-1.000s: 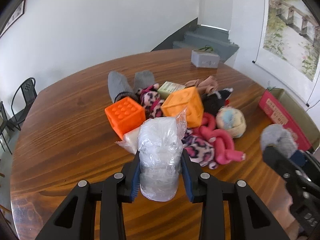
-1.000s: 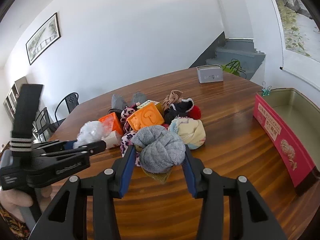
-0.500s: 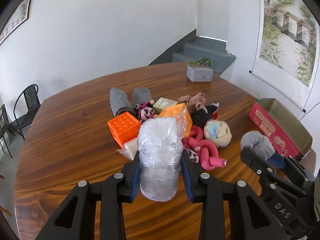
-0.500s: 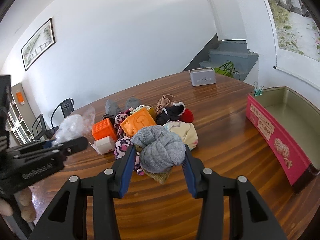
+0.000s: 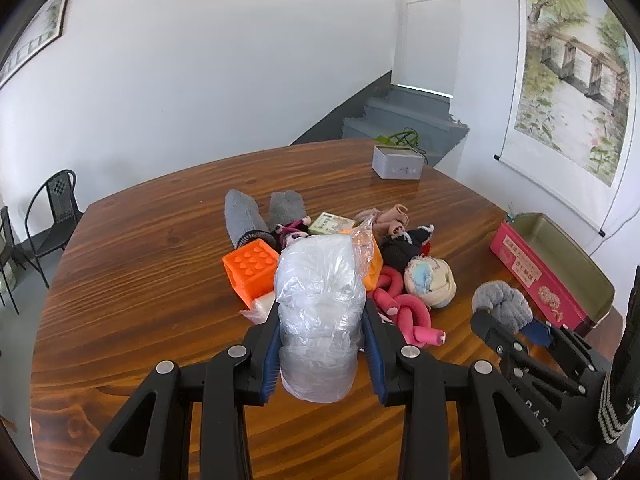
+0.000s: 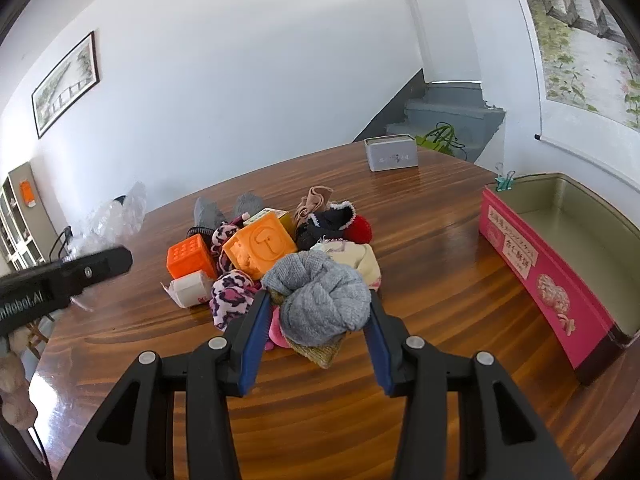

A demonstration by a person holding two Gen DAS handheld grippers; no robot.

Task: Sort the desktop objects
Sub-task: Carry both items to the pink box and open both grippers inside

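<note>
You are carrying a plastic bag (image 5: 318, 316) clamped in the left claw (image 5: 322, 344) and a grey sock ball (image 6: 320, 300) clamped in the right claw (image 6: 318, 326), both above the worktop (image 6: 420, 264), likely needing separate spots, perhaps the pink box (image 6: 560, 264) at right.

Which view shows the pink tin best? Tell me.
The right wrist view: the pink tin shows its printed side and open inside. The left wrist view shows it smaller at the table edge, behind the right gripper.

White walls (image 5: 240, 80), grey stairs (image 5: 404, 116), hanging landscape scroll (image 5: 572, 80), black chair (image 5: 52, 216), framed picture (image 6: 66, 84)
</note>
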